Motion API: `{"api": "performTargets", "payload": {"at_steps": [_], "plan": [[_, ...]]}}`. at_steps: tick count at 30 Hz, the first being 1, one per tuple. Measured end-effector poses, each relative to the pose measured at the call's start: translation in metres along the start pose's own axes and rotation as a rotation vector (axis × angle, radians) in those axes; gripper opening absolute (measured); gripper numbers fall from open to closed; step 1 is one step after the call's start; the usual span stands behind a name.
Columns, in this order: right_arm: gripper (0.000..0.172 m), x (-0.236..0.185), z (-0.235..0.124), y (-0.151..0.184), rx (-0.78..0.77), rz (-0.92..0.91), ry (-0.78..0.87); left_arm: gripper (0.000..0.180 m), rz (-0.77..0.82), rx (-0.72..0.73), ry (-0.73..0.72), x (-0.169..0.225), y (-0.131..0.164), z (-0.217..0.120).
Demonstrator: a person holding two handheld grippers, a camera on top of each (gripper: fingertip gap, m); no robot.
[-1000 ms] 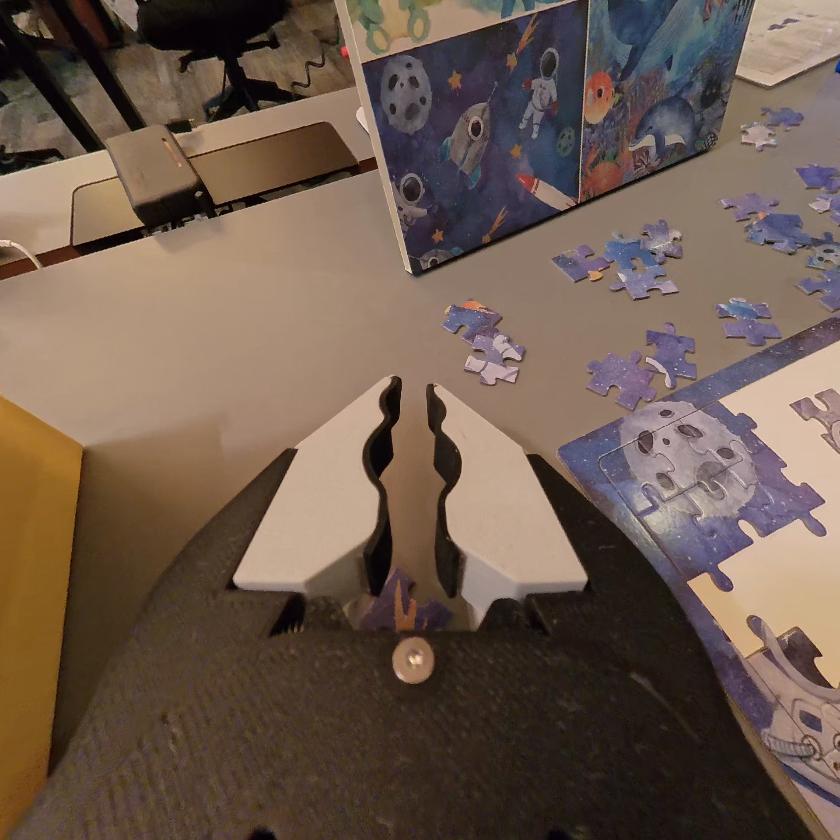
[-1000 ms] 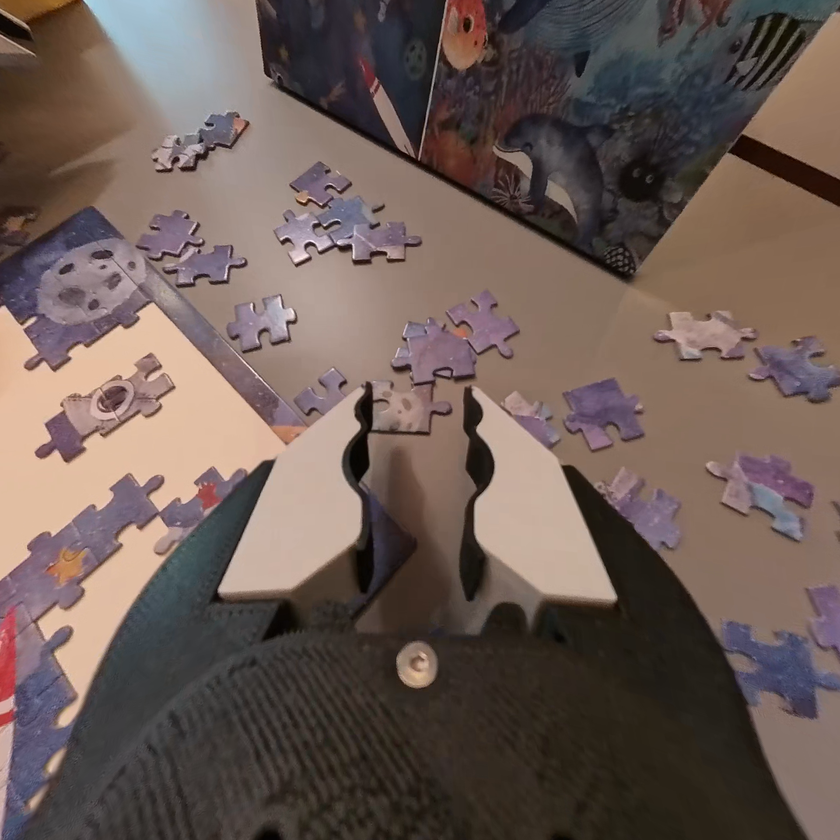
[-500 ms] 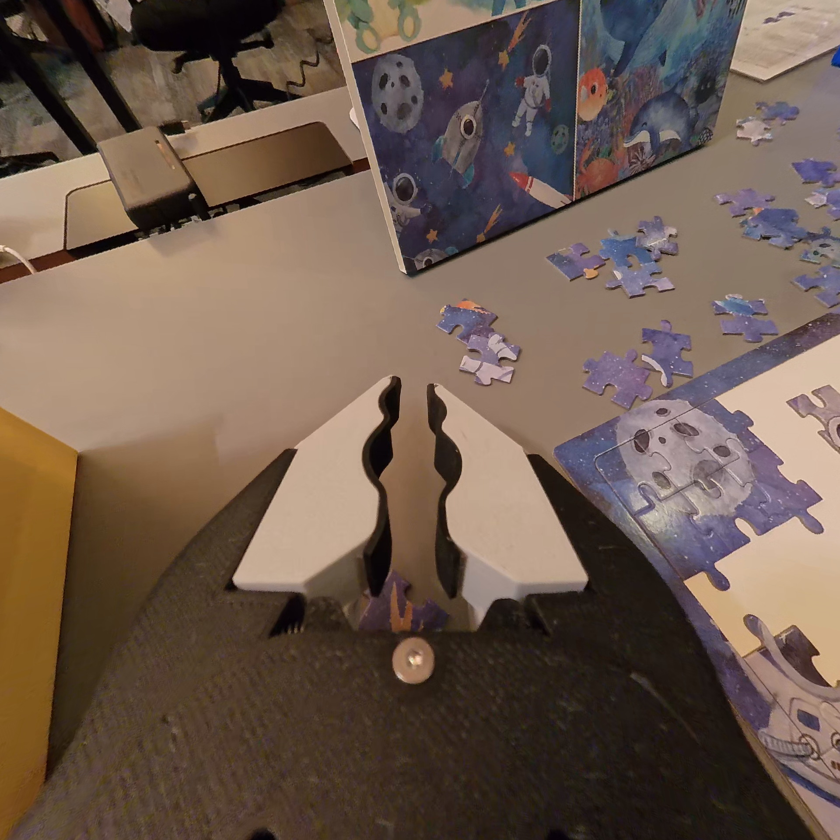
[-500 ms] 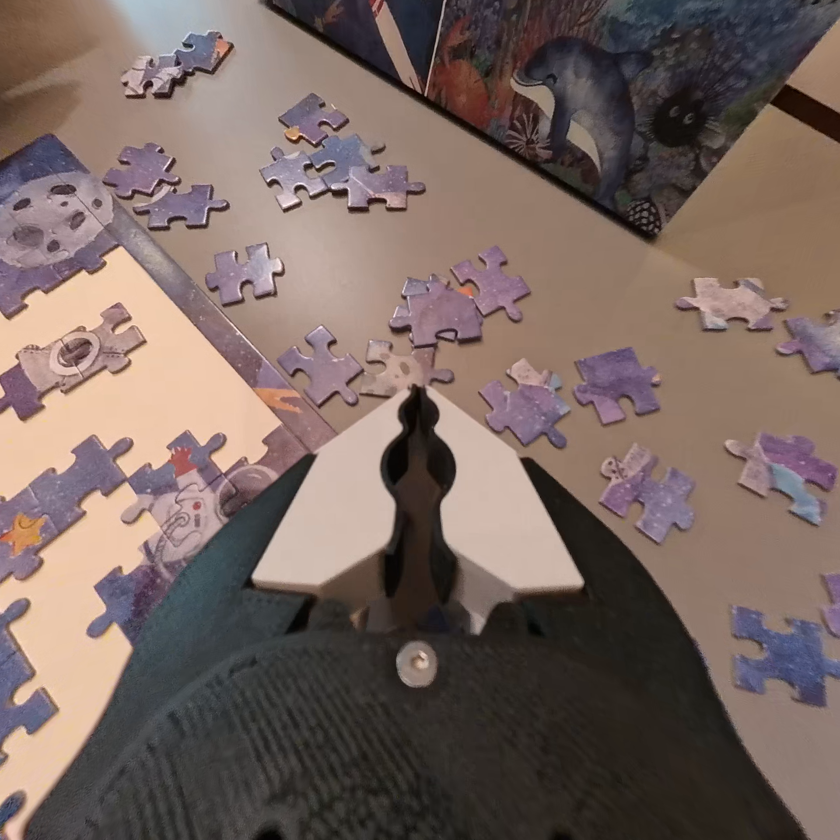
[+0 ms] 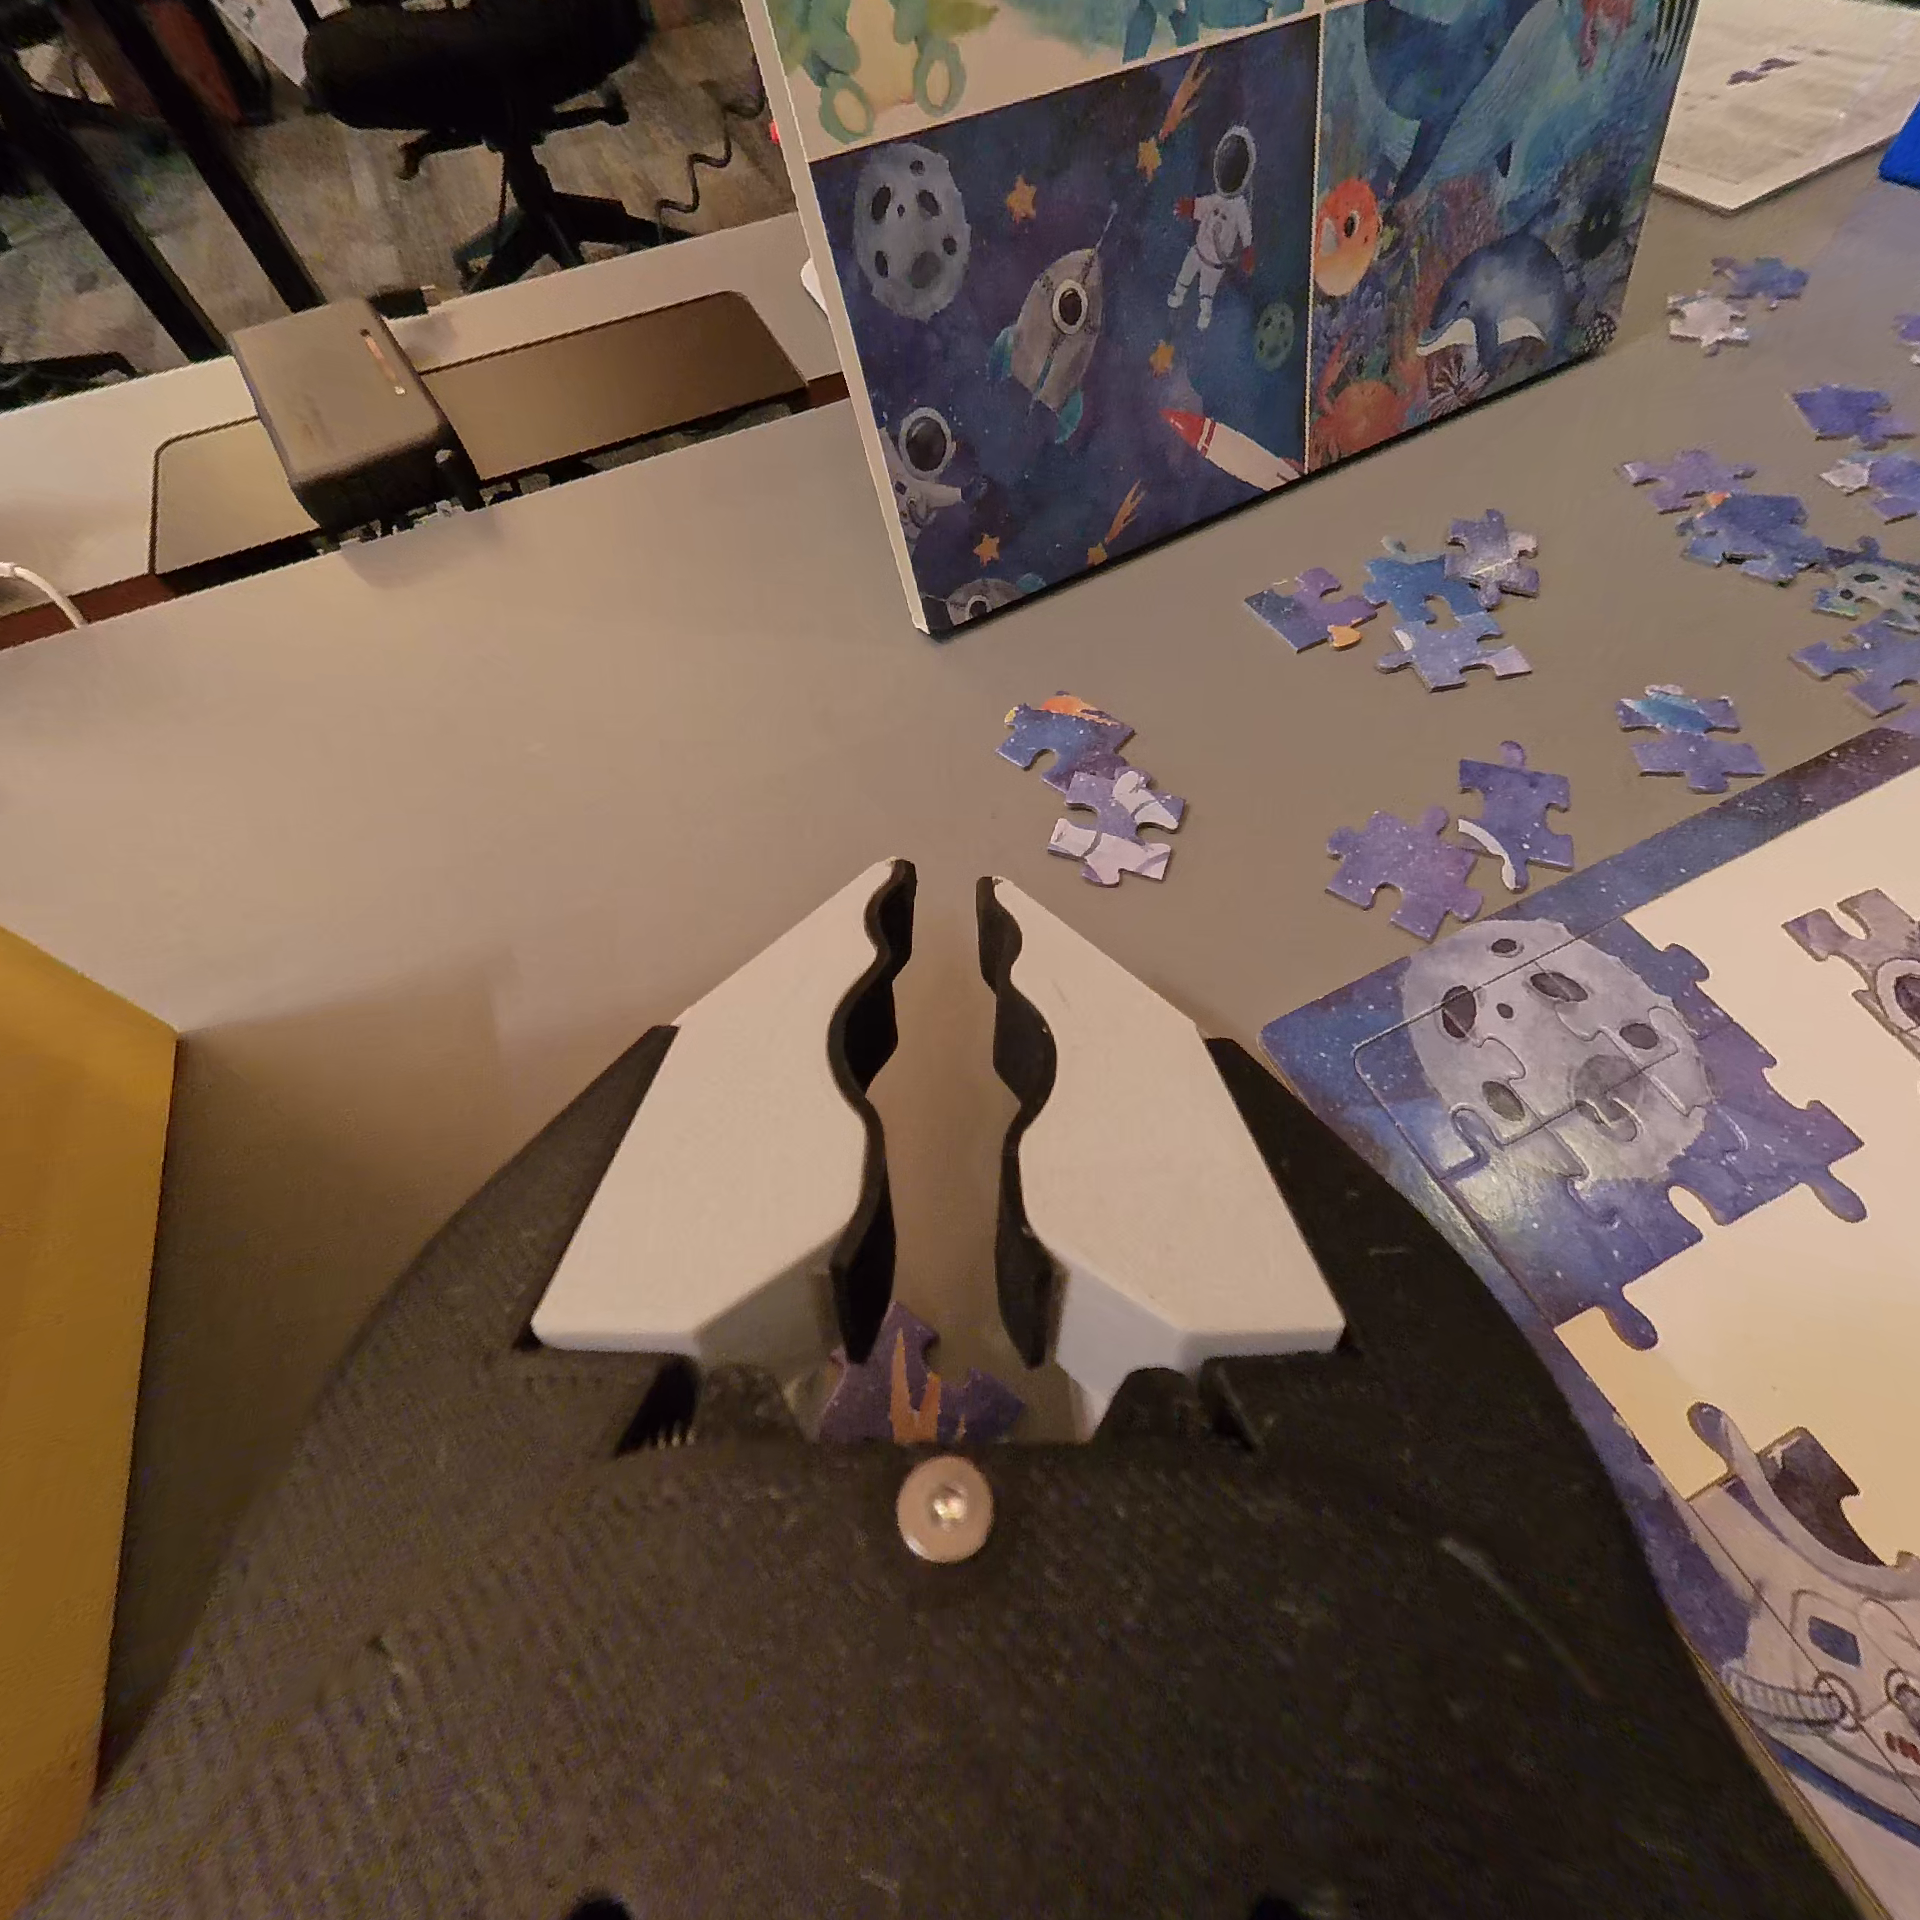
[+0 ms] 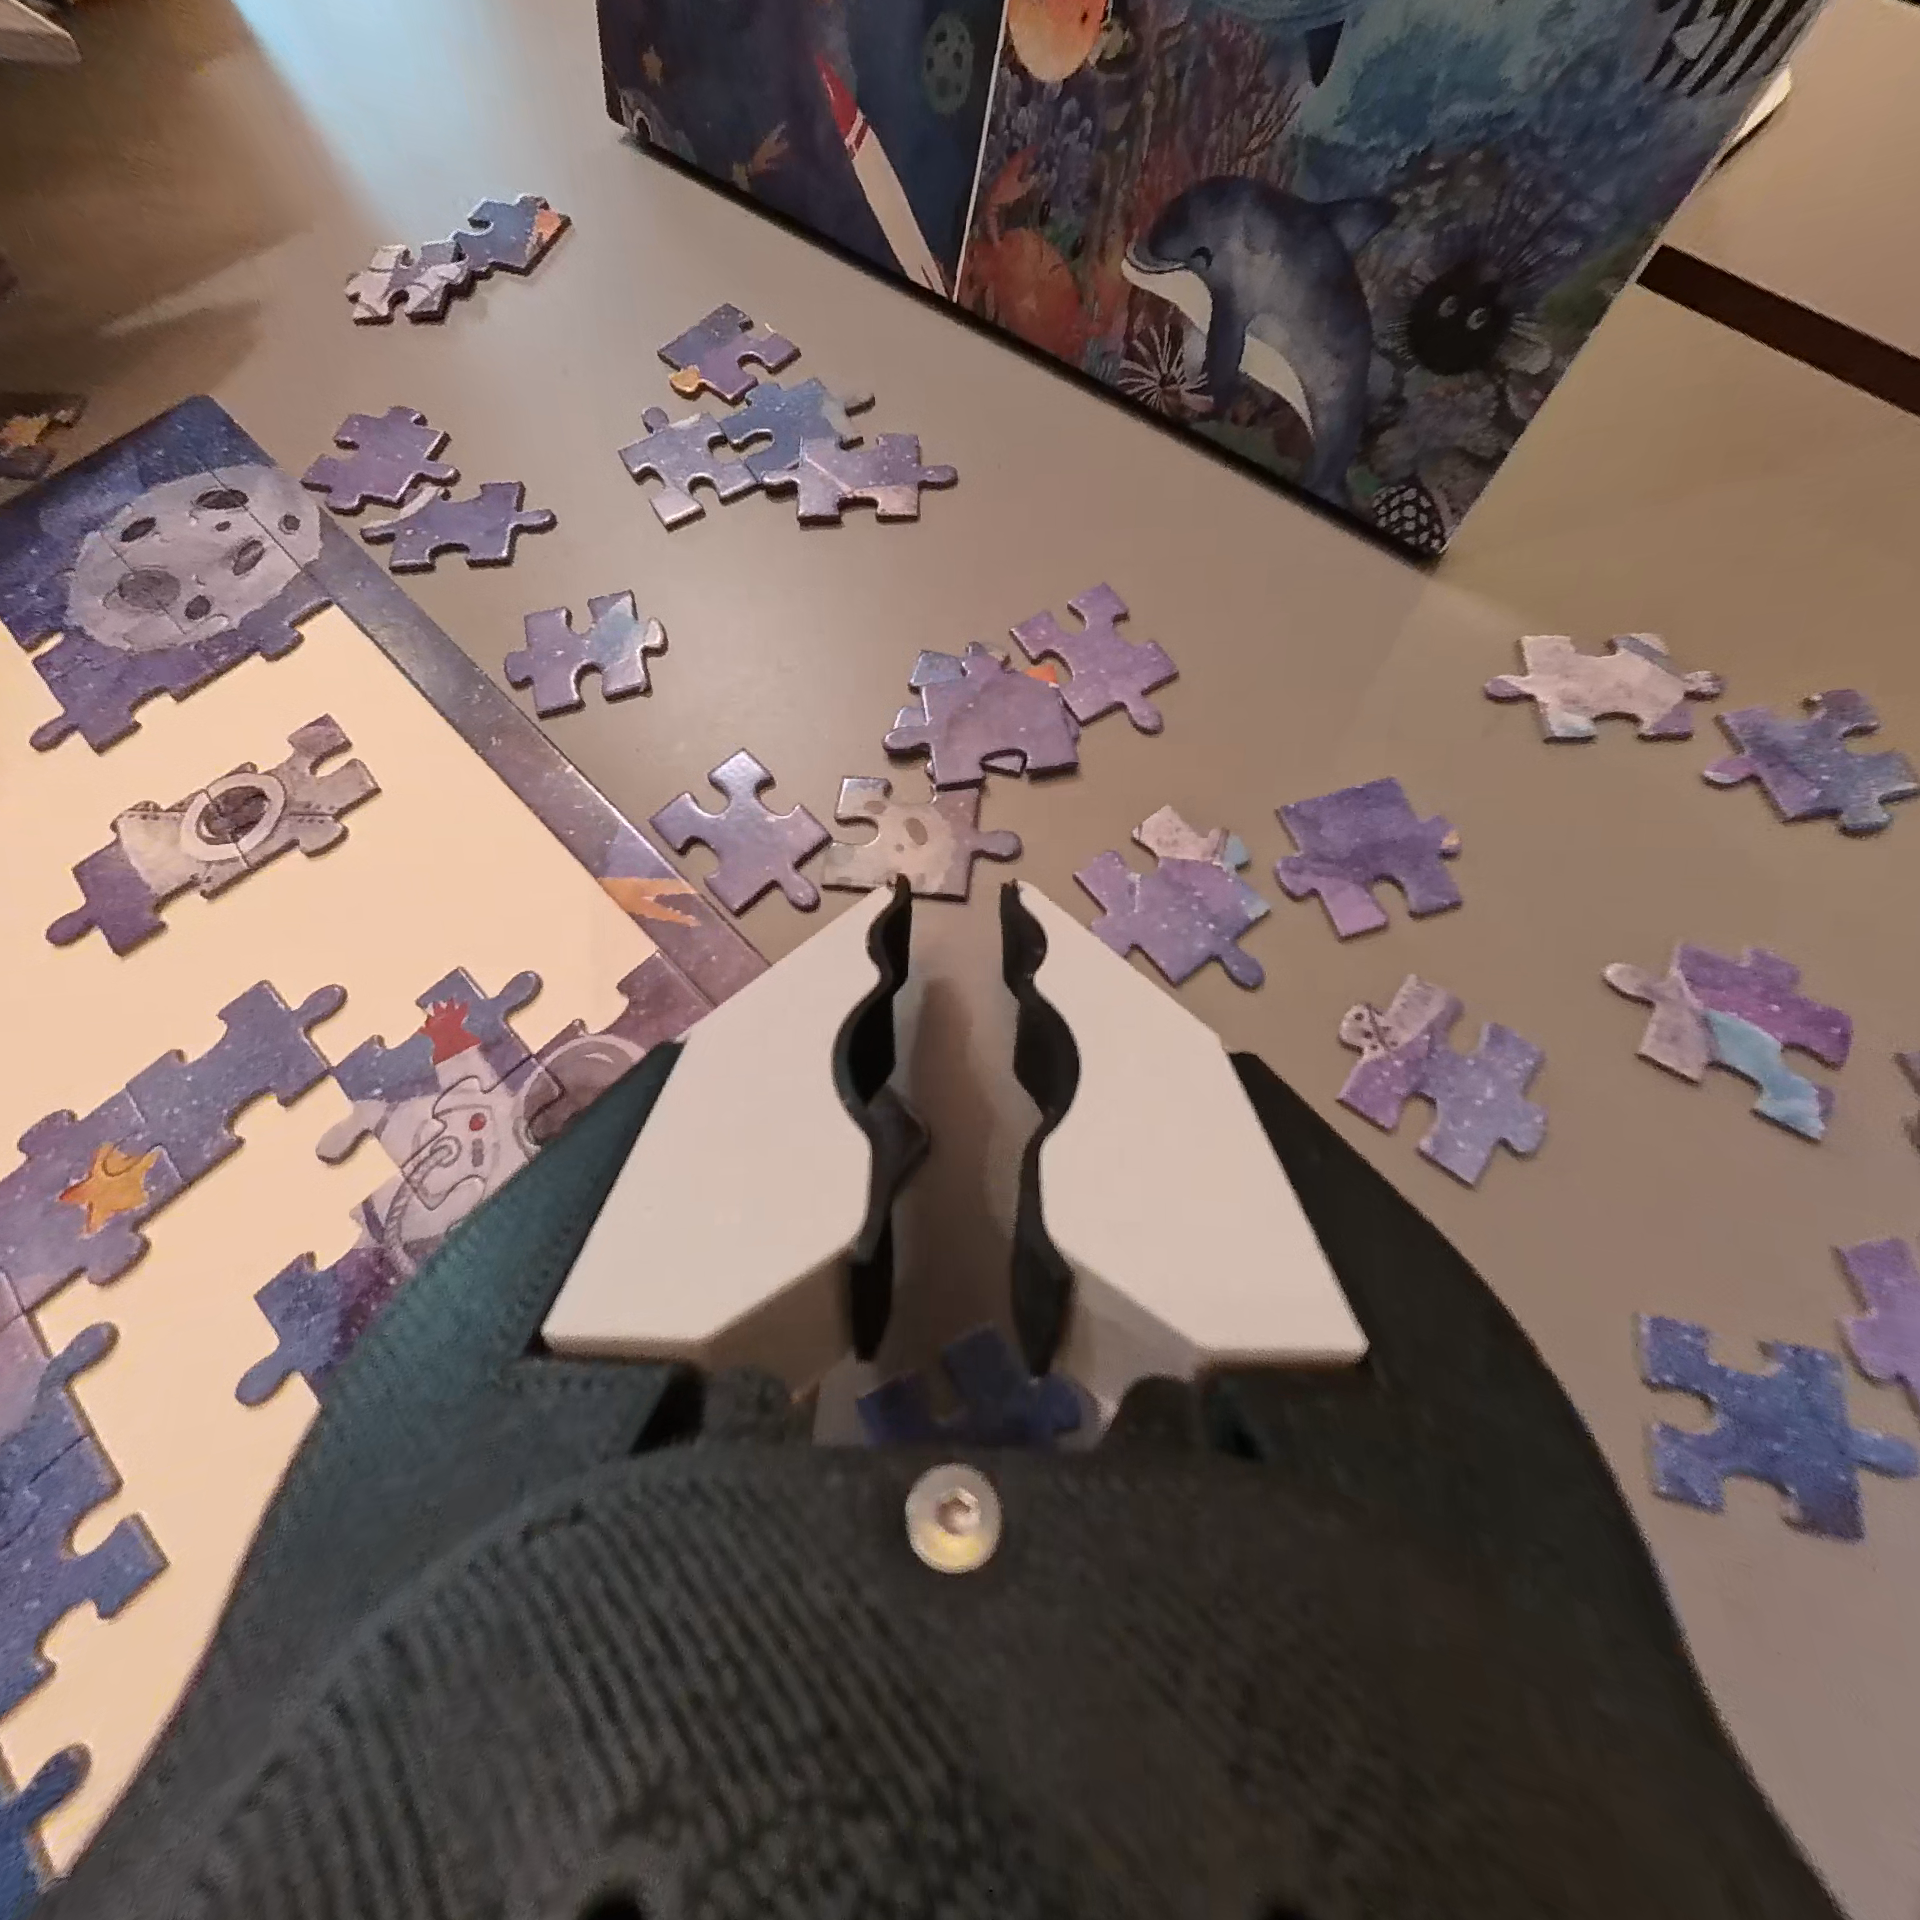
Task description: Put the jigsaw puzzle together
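Grey matte tabletop (image 5: pixel 520 779), carries all items below.
- Cardboard puzzle box w/ space and sea artwork (image 5: pixel 1091 312): upright at the far side, centre-right.
- Flat puzzle tray w/ dark-blue starry frame and cream base (image 6: pixel 540 727): lies to the left gripper's right and the right gripper's left. Partly filled: moon cluster in the far corner, astronaut and rocket bits elsewhere.
- Yellow flat panel (image 5: pixel 73 1247): at left edge of left view, kind unclear.
- Black boxy device (image 5: pixel 343 405): far left, beyond the table edge.
- Left gripper, white fingers w/ black wavy pads (image 5: pixel 945 883): jaws narrow, tips apart w/ only bare table between them. Nearest loose items are 2 overlapping purple pcs (image 5: pixel 1101 800), ahead and to the right, not touching.
- Right gripper, same build (image 6: pixel 954 888): jaws narrow, tips apart. Left tip just at the near edge of the grey cratered jigsaw pc (image 6: pixel 914 836); nothing clamped at the tips.
- Loose purple-blue jigsaw pcs (image 6: pixel 1361 862): approx. 20, scattered between box and tray and to the right.
- Purple pc w/ orange streak (image 5: pixel 914 1387): at base of the left jaws; held or lying beneath, cannot tell.
- Blurred blue pc (image 6: pixel 977 1387): at base of the right jaws; same doubt.
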State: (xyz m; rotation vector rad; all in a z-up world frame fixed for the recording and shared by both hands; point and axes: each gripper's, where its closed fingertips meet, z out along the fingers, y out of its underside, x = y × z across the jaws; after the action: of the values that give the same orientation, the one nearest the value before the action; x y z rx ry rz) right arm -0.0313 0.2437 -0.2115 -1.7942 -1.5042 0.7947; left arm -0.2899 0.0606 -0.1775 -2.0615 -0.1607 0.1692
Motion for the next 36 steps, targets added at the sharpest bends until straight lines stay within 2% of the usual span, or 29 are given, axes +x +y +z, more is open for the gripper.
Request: {"api": "performTargets", "payload": {"at_steps": [10, 21, 24, 28, 29, 30, 32, 36], "plan": [[0.027, -0.011, 0.013, -0.002, -0.036, -0.015, -0.032, 0.011, 0.005, -0.008, 0.000, 0.001, 0.001, 0.001], [0.039, -0.010, 0.020, 0.002, -0.079, -0.036, 0.012, 0.010, 0.006, -0.011, -0.001, 0.001, 0.001, 0.002], [0.030, -0.005, 0.019, 0.002, -0.078, -0.012, 0.034, 0.011, 0.005, -0.010, 0.000, 0.001, 0.001, 0.002], [0.028, -0.004, 0.017, 0.003, -0.075, 0.014, 0.024, 0.011, 0.005, -0.008, 0.000, 0.001, 0.001, 0.002], [0.022, -0.003, 0.015, 0.003, -0.070, 0.008, 0.023, 0.011, 0.004, -0.007, 0.000, 0.001, 0.000, 0.002], [0.000, -0.002, 0.012, 0.002, -0.064, -0.006, 0.025, 0.011, 0.004, -0.005, 0.001, 0.001, 0.000, 0.001], [0.000, 0.002, 0.008, 0.000, -0.048, -0.011, 0.039, 0.011, 0.003, -0.001, 0.002, 0.001, -0.001, 0.001], [0.024, 0.000, 0.004, -0.007, 0.000, 0.018, 0.023, 0.011, 0.002, -0.001, 0.003, 0.001, -0.001, 0.001]]}}
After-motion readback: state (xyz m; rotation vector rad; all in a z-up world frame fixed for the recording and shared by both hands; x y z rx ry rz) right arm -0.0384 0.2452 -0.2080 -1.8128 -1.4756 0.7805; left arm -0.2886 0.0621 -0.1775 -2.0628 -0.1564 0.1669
